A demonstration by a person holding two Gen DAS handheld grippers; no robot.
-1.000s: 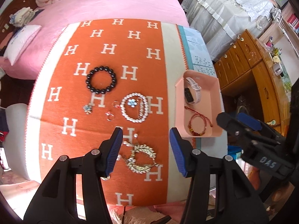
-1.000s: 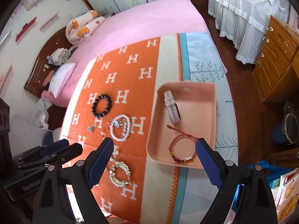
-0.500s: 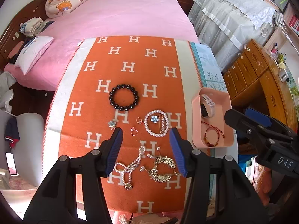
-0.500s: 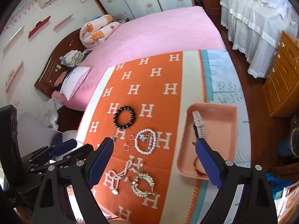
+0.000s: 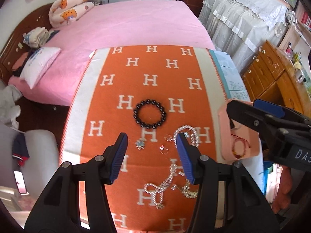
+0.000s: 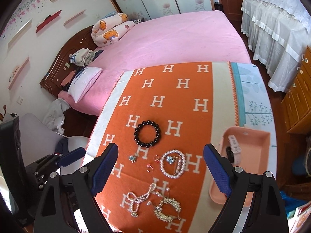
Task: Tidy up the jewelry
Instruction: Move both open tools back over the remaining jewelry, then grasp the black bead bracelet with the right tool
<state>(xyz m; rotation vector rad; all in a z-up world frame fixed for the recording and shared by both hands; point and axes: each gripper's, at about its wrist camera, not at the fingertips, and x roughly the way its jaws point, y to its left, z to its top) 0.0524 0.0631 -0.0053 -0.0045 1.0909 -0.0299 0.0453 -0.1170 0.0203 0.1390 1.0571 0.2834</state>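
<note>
My left claw (image 5: 151,155) and right claw (image 6: 161,171), both apart and empty, hover above the orange blanket (image 6: 175,104). The pink tray (image 6: 250,141), lower right, holds a watch (image 6: 234,145). Black bead bracelet (image 6: 147,134), pearl bracelet (image 6: 173,166) and chains (image 6: 153,202) lie spread centre-frame, presumably for sorting; the smallest trinkets are indistinct.

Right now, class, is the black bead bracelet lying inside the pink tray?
No, the black bead bracelet lies on the orange blanket, apart from the pink tray.
</note>
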